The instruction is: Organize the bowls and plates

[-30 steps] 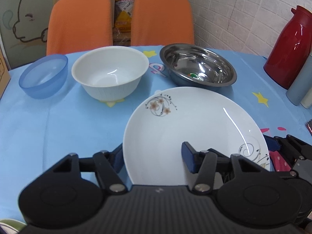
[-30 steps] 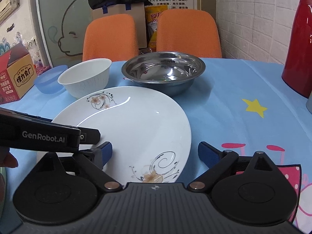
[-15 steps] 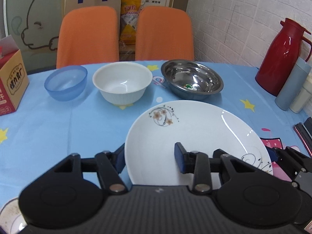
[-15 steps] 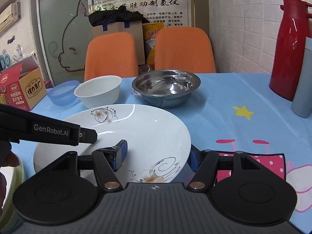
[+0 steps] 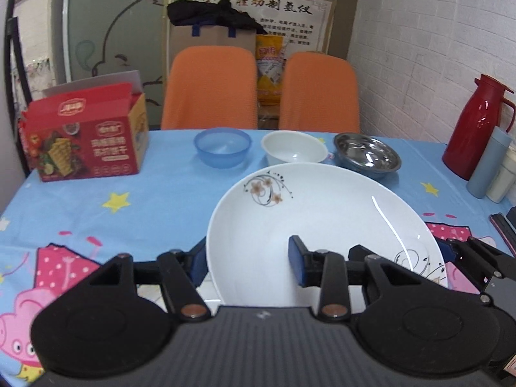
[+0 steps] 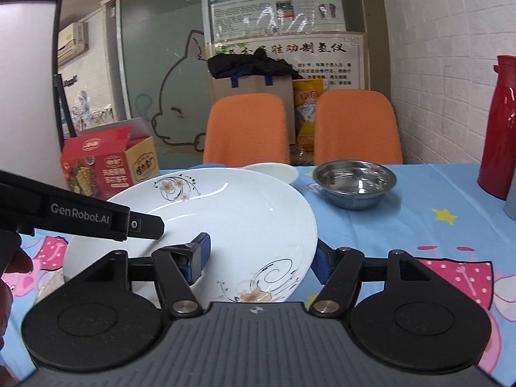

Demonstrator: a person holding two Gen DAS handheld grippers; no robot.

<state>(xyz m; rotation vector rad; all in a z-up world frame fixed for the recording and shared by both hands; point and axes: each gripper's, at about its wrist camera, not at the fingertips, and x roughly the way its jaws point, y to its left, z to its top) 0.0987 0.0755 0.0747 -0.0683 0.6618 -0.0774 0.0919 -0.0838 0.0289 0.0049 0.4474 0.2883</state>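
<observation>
Lifted higher since earlier, white plate (image 5: 322, 216) sits pinched at both rims by left gripper (image 5: 250, 262) and right gripper (image 6: 262, 259). Empty blue bowl (image 5: 222, 146), white bowl (image 5: 293, 148) and steel bowl (image 5: 367, 156) line up at twelve o'clock.

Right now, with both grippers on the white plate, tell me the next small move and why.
Probably carry the plate level, toward you. Left gripper and right gripper each clamp opposite rims, and it appears raised off the tablecloth; the bowls stand beyond it.
</observation>
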